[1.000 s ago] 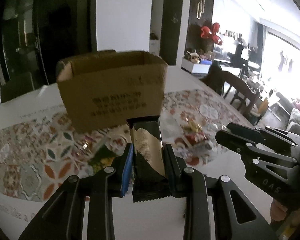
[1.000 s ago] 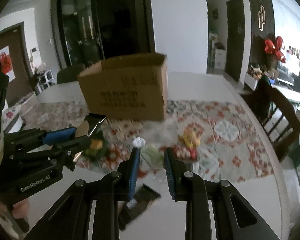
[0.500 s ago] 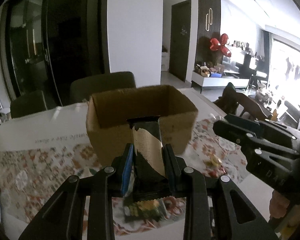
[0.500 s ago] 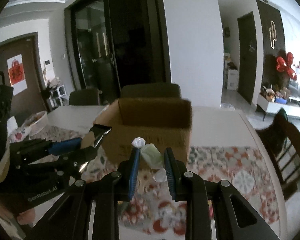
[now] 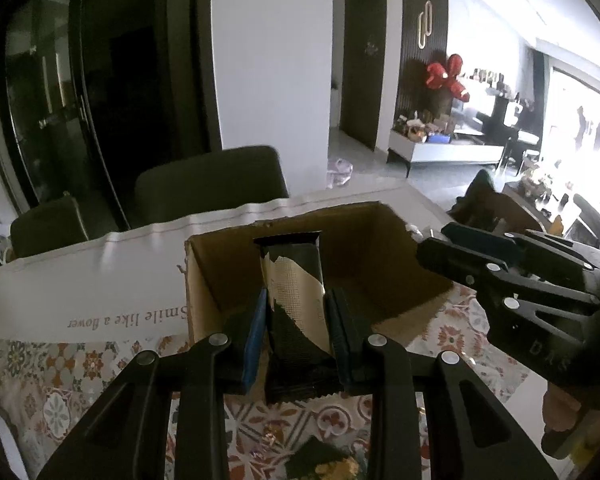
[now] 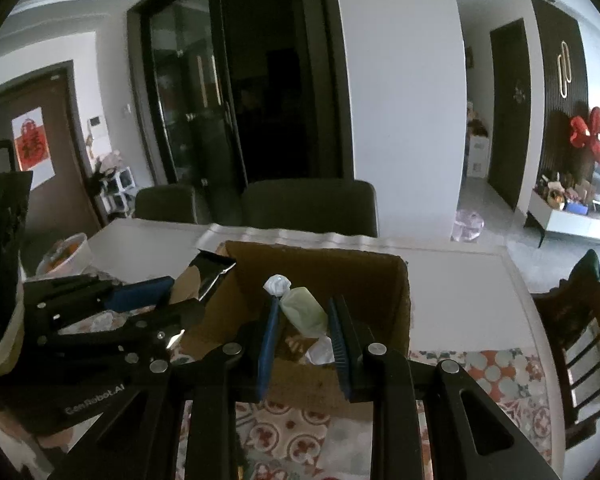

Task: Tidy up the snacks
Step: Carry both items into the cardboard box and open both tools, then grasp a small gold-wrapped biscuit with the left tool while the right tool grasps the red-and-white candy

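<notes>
My left gripper (image 5: 296,300) is shut on a black-and-gold snack bar (image 5: 294,280), held upright over the near edge of the open cardboard box (image 5: 376,240). In the right wrist view the same box (image 6: 384,276) sits just ahead, and my right gripper (image 6: 304,308) is shut on a pale green wrapped candy (image 6: 302,310) with a twisted white end, above the box's near wall. The right gripper (image 5: 496,256) reaches in from the right of the left wrist view. The left gripper (image 6: 140,296) with its bar shows at the left of the right wrist view.
A patterned tablecloth (image 5: 60,380) covers the white table (image 6: 460,280). More snack packets (image 5: 320,464) lie below my left gripper. Dark chairs (image 5: 208,180) stand behind the table, a wooden chair (image 6: 580,340) at its right. A white bowl (image 6: 68,256) sits at the far left.
Both grippers rose and moved forward toward the box, each keeping its snack. The box went from well ahead, showing its outer side, to right under the fingertips with its inside visible.
</notes>
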Demonstrator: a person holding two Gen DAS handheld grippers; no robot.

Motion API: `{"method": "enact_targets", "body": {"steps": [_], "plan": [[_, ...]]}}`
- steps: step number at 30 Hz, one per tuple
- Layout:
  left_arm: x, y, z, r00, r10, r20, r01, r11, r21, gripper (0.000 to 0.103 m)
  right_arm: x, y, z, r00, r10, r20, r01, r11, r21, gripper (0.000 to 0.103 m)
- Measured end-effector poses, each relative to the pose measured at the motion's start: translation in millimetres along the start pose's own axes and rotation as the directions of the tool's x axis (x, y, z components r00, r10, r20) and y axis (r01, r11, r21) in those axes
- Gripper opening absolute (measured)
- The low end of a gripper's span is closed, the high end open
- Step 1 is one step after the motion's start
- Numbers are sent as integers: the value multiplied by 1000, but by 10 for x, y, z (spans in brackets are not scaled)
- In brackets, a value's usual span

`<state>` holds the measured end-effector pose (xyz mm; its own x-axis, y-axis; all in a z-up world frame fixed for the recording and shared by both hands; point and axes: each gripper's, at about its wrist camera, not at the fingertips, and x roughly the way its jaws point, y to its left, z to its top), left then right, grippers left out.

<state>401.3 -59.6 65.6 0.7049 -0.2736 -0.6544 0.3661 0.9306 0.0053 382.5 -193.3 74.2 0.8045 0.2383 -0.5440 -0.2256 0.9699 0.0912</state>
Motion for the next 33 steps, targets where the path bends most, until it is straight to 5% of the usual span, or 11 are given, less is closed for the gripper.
{"method": "enact_targets", "body": {"steps": [9, 11, 15, 20, 33], "plan": [[368, 68, 150, 997, 33, -70, -32, 999, 15, 31, 448, -171, 113, 994, -13, -106, 19, 998, 56, 27], [409, 81, 180, 995, 43, -87, -42, 999, 11, 39, 479, -182, 125, 994, -16, -112, 23, 998, 63, 28], [391, 160, 195, 994, 58, -93, -58, 998, 6, 48, 511, -210, 149, 991, -14, -134, 26, 996, 89, 53], [61, 109, 99, 997, 67, -46, -66, 998, 2, 61, 313, -165, 103, 991, -60, -123, 69, 995, 67, 54], [-832, -528, -432, 996, 77, 39, -79, 994, 71, 66, -634, -144, -369, 996, -68, -57, 70, 997, 32, 61]]}}
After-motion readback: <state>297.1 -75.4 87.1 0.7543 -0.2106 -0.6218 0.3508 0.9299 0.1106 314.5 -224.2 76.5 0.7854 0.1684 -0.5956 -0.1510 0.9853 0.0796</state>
